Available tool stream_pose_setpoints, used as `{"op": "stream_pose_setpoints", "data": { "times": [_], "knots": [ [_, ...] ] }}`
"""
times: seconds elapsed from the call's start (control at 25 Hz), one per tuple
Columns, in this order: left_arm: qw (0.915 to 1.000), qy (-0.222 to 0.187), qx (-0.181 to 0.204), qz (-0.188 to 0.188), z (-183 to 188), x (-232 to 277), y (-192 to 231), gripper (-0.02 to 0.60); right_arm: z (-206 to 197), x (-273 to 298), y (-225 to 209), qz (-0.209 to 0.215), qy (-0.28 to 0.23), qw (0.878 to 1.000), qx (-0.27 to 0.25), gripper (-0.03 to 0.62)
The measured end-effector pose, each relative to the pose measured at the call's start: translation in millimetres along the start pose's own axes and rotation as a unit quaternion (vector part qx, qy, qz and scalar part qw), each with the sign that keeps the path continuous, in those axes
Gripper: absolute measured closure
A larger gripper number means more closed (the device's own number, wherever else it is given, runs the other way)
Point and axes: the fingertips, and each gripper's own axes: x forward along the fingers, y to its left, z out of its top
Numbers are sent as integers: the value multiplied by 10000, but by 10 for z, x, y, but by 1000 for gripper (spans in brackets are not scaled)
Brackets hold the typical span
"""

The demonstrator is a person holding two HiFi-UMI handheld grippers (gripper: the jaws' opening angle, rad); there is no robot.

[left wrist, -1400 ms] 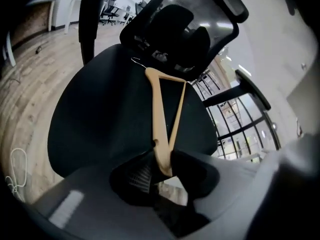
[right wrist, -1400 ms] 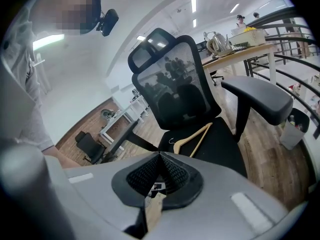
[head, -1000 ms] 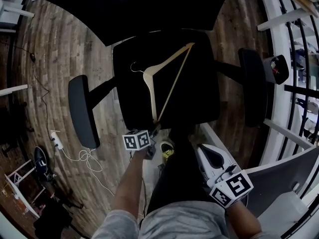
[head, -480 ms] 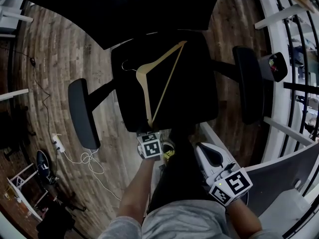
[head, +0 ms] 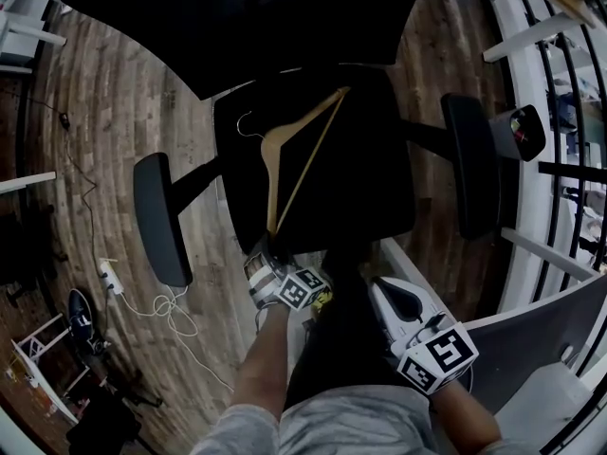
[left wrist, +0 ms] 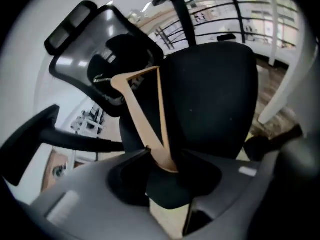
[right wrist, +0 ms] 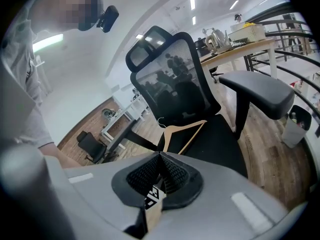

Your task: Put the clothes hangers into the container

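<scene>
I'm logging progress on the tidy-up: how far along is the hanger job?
Done: nothing visible yet; no hanger shows in any container. In hand: the left tool holds the near corner of the wooden hanger, which lies on the chair seat; its jaws have just been opening slightly. The right tool is shut, empty. Left: lift the hanger and put it in the container.

Dim, dark head view, brighter gripper views under ceiling strip lights (right wrist: 192,1), fisheye curving at edges, black vignetted corners
</scene>
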Motion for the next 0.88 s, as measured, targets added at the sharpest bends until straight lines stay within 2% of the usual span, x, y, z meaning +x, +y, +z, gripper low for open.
{"op": "stream_pose_setpoints", "data": {
  "times": [0.12, 0.32, 0.4, 0.48, 0.52, 0.56, 0.6, 0.64, 0.68, 0.72, 0.76, 0.8, 0.88],
  "knots": [
    [9969, -127, 765, 132, 25, -74, -144, 408, 13, 5, -37, 2, 2, 10000, 24, 595],
    [9887, -325, 1374, 501, 70, -134, -123, 400, 31, 32, -115, -60, 28, 9999, 76, 595],
    [9821, -590, 1760, 313, 72, -185, -258, 392, 15, 49, -114, -30, 39, 9999, 105, 595],
    [9705, -940, 2218, -67, 92, -266, -480, 386, 17, 59, -111, -5, 51, 9999, 109, 595],
    [9714, -1063, 2106, -259, 98, -312, -536, 383, 21, 61, -108, -4, 52, 9999, 111, 595],
    [9802, -1085, 1590, -462, 96, -347, -517, 383, 26, 61, -104, -8, 48, 9999, 116, 595],
    [9897, -1028, 717, -699, 99, -360, -431, 367, 31, 63, -105, -18, 42, 9999, 120, 595],
    [9898, -970, -310, -992, 127, -344, -313, 281, 34, 66, -111, -32, 36, 9999, 125, 595],
    [9778, -992, -1257, -1350, 200, -283, -206, 177, 35, 66, -122, -49, 35, 9999, 132, 595],
    [9588, -1086, -1966, -1742, 322, -156, -124, 132, 33, 58, -136, -60, 49, 9999, 137, 595],
    [9405, -1140, -2410, -2105, 479, 46, -56, 132, 30, 44, -148, -57, 76, 9999, 134, 595],
    [9259, -1050, -2701, -2422, 655, 294, 5, 132, 28, 28, -164, -51, 101, 9999, 119, 595],
    [8997, -374, -3143, -3005, 930, 722, 3, 140, 21, 0, -208, -103, 130, 9998, 109, 595]
  ]
}}
